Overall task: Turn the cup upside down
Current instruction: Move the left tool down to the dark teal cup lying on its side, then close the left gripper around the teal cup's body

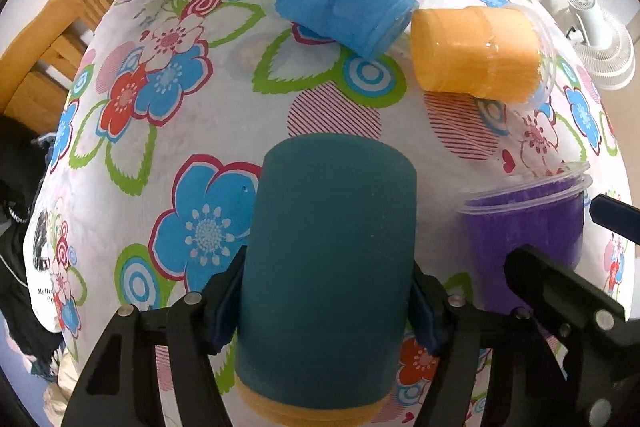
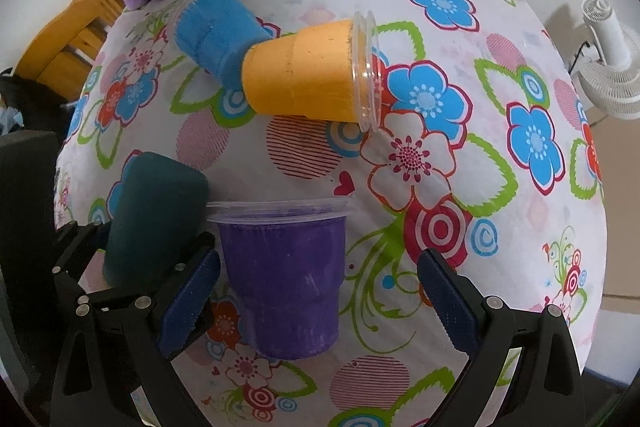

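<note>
Dark teal cup (image 1: 328,267), matte, base up, left claw (image 1: 326,303) clamped

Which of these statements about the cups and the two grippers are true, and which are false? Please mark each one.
1. The left gripper is shut on the dark teal cup. True.
2. The purple cup lies on its side. False: it stands upright, rim up.
3. The right gripper is shut on the purple cup. False: its jaws are open around it.
4. The orange cup lies on its side. True.
5. The blue cup stands upright. False: it lies on its side.
</note>
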{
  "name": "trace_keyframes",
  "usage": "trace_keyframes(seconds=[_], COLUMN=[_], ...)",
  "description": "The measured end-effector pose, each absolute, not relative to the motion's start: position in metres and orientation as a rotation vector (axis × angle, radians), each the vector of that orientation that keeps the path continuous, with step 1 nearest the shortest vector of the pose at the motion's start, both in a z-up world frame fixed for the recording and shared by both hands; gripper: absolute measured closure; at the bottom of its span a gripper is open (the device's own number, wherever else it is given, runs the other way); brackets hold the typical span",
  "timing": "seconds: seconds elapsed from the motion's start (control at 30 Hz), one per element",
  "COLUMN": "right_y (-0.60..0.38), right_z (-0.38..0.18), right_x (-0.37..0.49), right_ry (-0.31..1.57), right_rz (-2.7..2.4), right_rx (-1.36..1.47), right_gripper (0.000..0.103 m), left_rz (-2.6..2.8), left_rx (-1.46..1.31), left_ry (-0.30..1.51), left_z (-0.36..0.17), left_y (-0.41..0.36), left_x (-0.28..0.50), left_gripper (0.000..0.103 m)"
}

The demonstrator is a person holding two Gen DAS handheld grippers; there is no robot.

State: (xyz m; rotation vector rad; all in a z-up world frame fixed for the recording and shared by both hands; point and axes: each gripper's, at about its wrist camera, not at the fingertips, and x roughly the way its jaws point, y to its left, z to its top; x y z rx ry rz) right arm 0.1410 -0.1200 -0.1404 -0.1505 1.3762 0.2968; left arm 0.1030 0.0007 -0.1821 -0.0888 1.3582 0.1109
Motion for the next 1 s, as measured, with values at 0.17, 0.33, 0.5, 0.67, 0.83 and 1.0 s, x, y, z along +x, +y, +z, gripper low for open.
trace_keyframes(seconds=[0.17,0.33,0.5,0.67,0.83,1.0], right_y=[-0.122,-0.125,-0.125,-0.126,-0.129,-0.132], right_z=[-0.134,-0.129,-0.125,-0.122,-0.123,-0.13], right_x=[0.138,0.134,0.13,0.126,0.12,0.119], right_ry=[1.363,1.361,1.355,1.347,1.347,1.356], right_rz=[0.321,0.353,0.396,0.431,0.459,0.469], right_rx=[-0.16,-0.162,-0.185,-0.205,-0.231,-0.247], right_gripper=[0.003,0.003,0.003,0.003,0.003,0.003], left_rz=[0.146,0.195,0.25,0.283,0.318,0.346], left_rx=[-0.154,-0.254,-0.426,-0.467,-0.488,-0.486], left_ry=[1.378,1.398,1.408,1.408,1.399,1.383], left_z=[-0.178,-0.175,-0.172,-0.173,-0.174,-0.177], left_y=[0.007,0.011,0.011,0.001,-0.006,-0.008], left_x=[0.091,0.065,0.033,0.015,0.004,0.003], left_gripper=[0.033,0.033,0.033,0.033,0.033,0.032])
